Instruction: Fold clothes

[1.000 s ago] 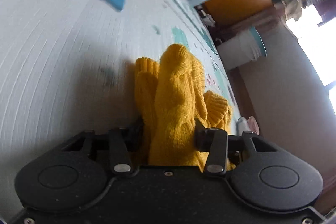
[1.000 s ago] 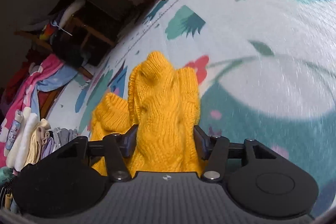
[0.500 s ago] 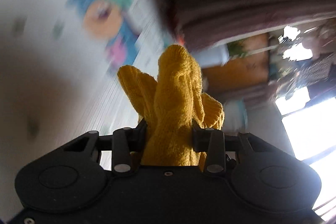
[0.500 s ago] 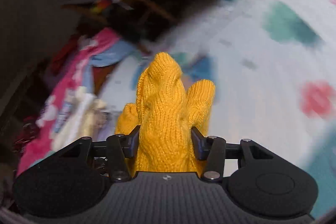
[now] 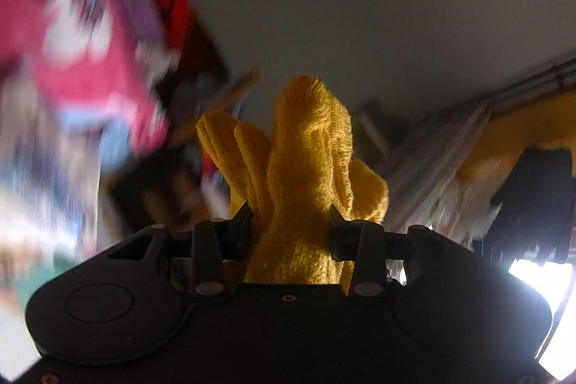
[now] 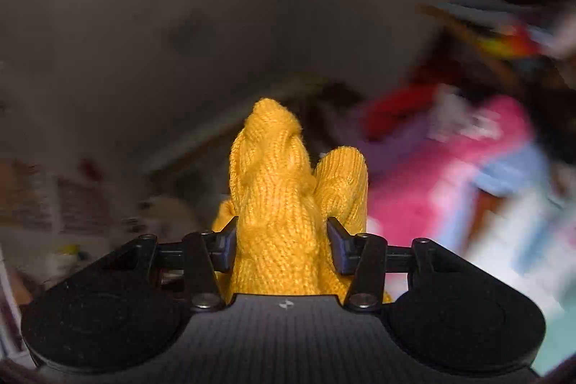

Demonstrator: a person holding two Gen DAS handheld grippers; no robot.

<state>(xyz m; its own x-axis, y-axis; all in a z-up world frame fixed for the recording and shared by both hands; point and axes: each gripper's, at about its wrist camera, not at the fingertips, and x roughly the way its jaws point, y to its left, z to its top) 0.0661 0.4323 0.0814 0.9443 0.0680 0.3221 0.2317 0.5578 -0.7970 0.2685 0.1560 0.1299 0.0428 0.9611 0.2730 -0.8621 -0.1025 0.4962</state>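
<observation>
Between the fingers of the left tool [image 5: 289, 222] a bunched fold of yellow knit [image 5: 306, 175] stands up, pinched on both sides; the jaws are narrow and clamped on the cloth. More ribbed folds of the knit spill out to either side of the pinched part; behind the knit in this view lies a grey wall [image 5: 360, 6]; left of the knit a blurred heap of pink, red and purple clothes [image 5: 90, 53] fills the edge; right of the knit hang pale curtains [image 5: 442, 153] with a bright window [image 5: 540, 276] low at the corner.

Seen from the right wrist, the right tool [image 6: 282, 240] likewise grips a bunch of the knit [image 6: 277, 197], with cable stitch showing, its jaws part closed and pressing the cloth from both sides; a second rounded fold rises just right of the gripped one; right of the knit sits the blurred pink and blue pile of clothes [image 6: 468, 168]; left of the knit the background is too smeared to read.
</observation>
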